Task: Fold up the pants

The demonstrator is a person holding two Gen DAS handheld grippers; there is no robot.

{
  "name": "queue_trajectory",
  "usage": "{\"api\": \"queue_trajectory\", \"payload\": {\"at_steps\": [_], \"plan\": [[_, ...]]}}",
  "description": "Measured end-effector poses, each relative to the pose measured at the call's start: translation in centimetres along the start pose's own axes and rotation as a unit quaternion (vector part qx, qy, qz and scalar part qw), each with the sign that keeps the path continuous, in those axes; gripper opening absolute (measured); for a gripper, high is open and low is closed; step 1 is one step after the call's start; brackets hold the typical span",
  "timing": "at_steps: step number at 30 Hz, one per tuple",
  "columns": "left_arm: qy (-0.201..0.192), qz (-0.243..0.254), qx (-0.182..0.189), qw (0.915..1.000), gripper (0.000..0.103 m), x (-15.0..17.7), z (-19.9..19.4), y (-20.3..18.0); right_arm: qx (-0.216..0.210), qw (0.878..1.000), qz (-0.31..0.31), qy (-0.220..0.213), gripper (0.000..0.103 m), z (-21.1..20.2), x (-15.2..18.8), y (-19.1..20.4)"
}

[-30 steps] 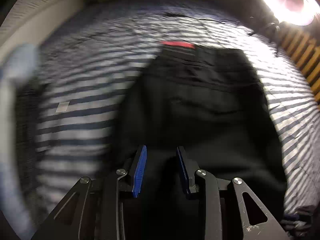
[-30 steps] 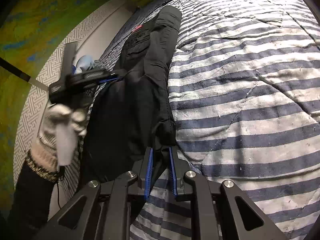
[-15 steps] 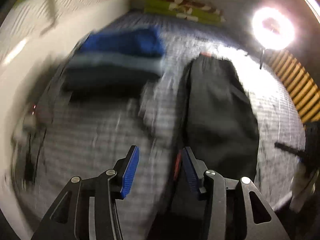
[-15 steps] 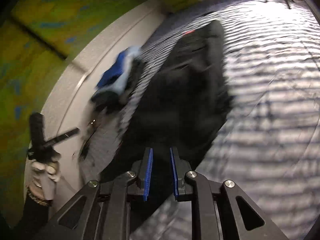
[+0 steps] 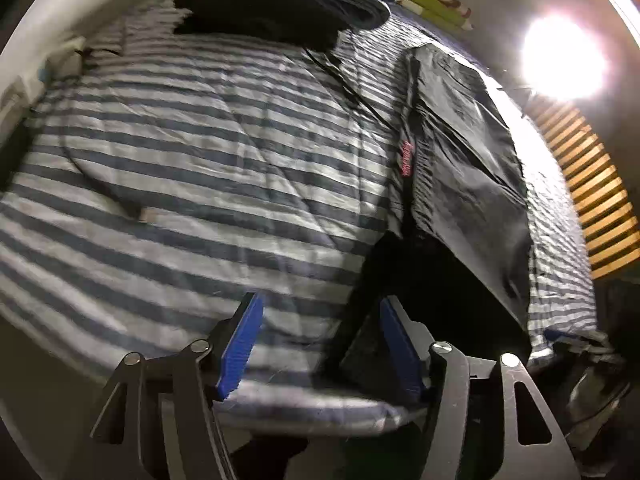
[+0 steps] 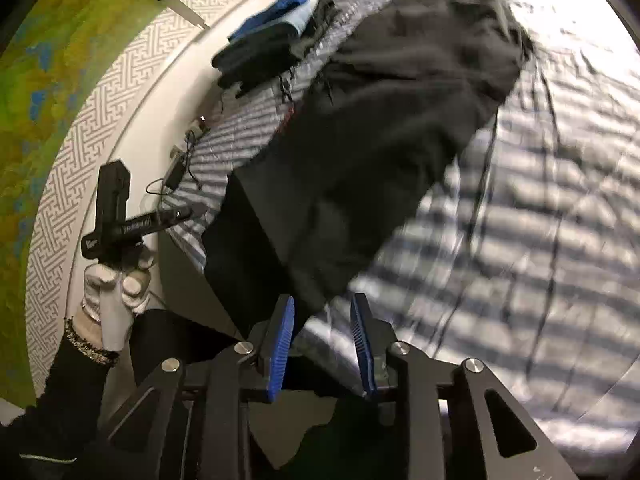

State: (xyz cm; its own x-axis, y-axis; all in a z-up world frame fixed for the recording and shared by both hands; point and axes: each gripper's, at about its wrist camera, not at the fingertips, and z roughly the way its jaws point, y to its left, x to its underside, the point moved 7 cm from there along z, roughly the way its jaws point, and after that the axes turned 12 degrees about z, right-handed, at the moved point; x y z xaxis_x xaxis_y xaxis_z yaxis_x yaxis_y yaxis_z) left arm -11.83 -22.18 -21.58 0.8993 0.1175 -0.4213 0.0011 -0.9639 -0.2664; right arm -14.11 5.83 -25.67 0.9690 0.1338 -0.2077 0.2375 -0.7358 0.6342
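The black pants (image 5: pixel 472 168) lie on the striped blanket (image 5: pixel 192 168), with a red label (image 5: pixel 406 158) at their left edge. My left gripper (image 5: pixel 320 344) hangs over the blanket beside the pants' near left corner. Its jaws are opening, and the blue pads (image 5: pixel 240 340) touch no cloth. In the right wrist view the pants (image 6: pixel 380 120) stretch away from the bed's near edge. My right gripper (image 6: pixel 322 340) sits just short of their near hem. Its jaws are opening too, with only blanket showing between the pads (image 6: pixel 282 344).
A stack of folded blue and dark clothes (image 5: pixel 280 4) (image 6: pixel 276 36) sits on the bed by the wall. A bright lamp (image 5: pixel 560 60) and wooden slats (image 5: pixel 592 200) are on the right. Cables (image 6: pixel 180 168) lie at the bed's edge. A gloved hand (image 6: pixel 116 288) holds the left gripper's handle.
Both grippers let go of the pants and their jaws widened. The left one swung off the pants to the blanket on their left. The right one drew back to the near hem.
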Motion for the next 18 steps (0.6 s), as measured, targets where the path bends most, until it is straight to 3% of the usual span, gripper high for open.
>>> {"api": "queue_trajectory", "payload": {"at_steps": [3,6,8,9,10,15,17,18], "plan": [[0.007,0.010,0.009,0.9999,0.075,-0.3,0.8,-0.6,0.009,1.000,0.005,0.004,0.034,1.1,1.1,0.0],[0.011,0.043,0.003,0.9990,0.073,0.3,0.9,-1.8,0.006,1.000,0.013,0.009,0.036,1.8,1.7,0.1],[0.010,0.055,-0.002,0.9984,0.060,0.6,1.0,-2.2,0.009,1.000,0.008,0.010,0.036,2.6,1.9,0.5],[0.010,0.056,-0.009,0.9983,0.041,0.9,0.9,-2.3,0.010,1.000,0.004,0.011,0.036,3.1,2.0,0.9],[0.010,0.056,-0.011,0.9983,0.034,1.2,0.9,-2.5,0.011,1.000,0.002,0.011,0.036,3.3,2.0,1.1],[0.004,0.053,-0.009,0.9985,0.018,2.1,0.2,-2.9,-0.011,1.000,0.004,0.020,0.036,4.6,2.3,2.3],[-0.005,0.041,0.000,0.9991,0.014,2.2,-0.7,-2.9,-0.013,1.000,-0.003,0.018,0.031,5.0,2.4,2.9],[-0.008,0.037,0.004,0.9993,0.012,2.2,-1.1,-2.9,-0.012,1.000,-0.004,0.019,0.024,5.3,2.5,3.2]]}}
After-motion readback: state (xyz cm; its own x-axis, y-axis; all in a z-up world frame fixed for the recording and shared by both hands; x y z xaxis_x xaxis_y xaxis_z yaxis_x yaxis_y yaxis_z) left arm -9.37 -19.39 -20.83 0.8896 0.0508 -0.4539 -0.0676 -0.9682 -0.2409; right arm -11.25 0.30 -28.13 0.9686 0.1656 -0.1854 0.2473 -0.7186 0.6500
